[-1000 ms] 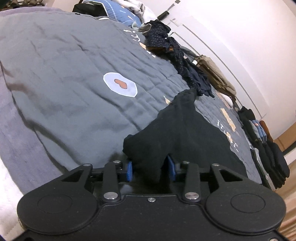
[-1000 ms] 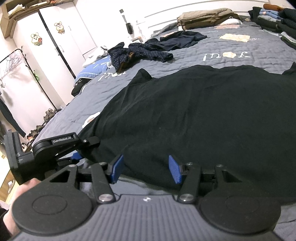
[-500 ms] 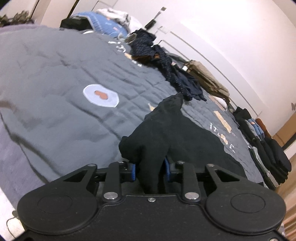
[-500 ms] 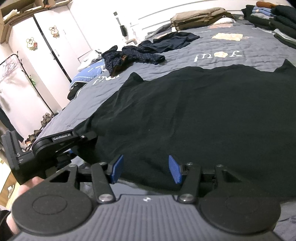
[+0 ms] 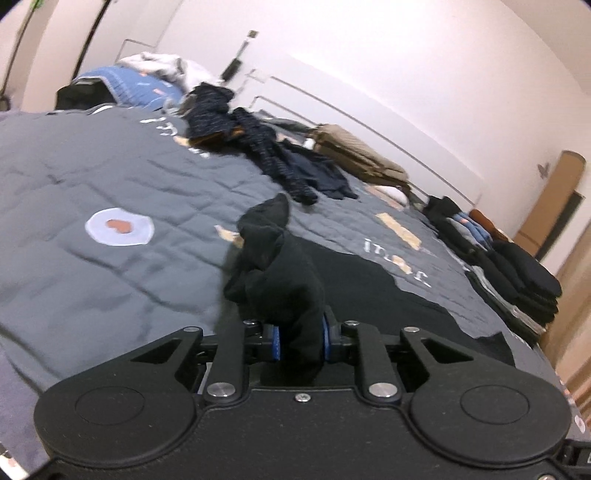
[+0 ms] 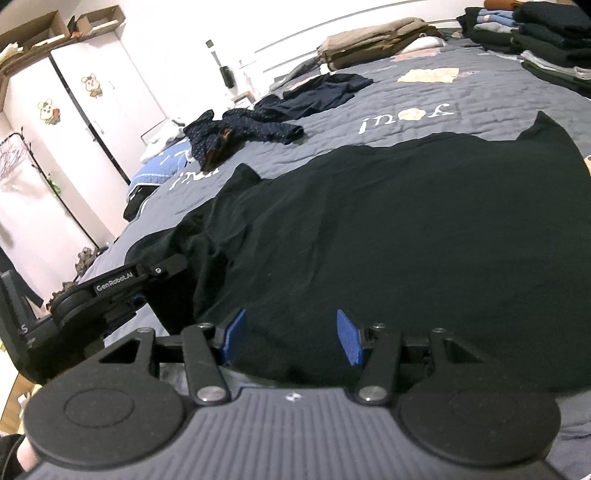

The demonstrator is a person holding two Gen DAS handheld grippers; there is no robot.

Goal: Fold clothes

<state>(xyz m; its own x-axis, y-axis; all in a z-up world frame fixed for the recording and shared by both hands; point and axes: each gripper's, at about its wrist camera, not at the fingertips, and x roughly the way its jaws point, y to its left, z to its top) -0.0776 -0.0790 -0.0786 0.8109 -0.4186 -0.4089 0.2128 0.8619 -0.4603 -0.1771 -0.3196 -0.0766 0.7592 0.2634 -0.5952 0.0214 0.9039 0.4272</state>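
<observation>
Grey bed (image 6: 424, 99) w/ black garment (image 6: 406, 240), prob. folded stacks (image 6: 535, 33).

We see black garment (image 6: 406, 236) spread mostly flat across grey quilt (image 6: 406, 99), likely T-shirt; one corner (image 5: 280, 266) bunched, lifted off quilt; near hem wrinkled beside it.

Both views are lit by soft, even indoor light; its source is out of view. The white wall (image 5: 388, 74) in the left wrist view is bright and nearly washed out, as is the wardrobe (image 6: 85, 122) in the right wrist view. Shadows are faint, pooling only in the creases of the grey bedspread (image 5: 110, 177). The left wrist view is smeared by motion blur, the far clothes soft. Fisheye bending curves the bed's edges, and the corners darken.
</observation>
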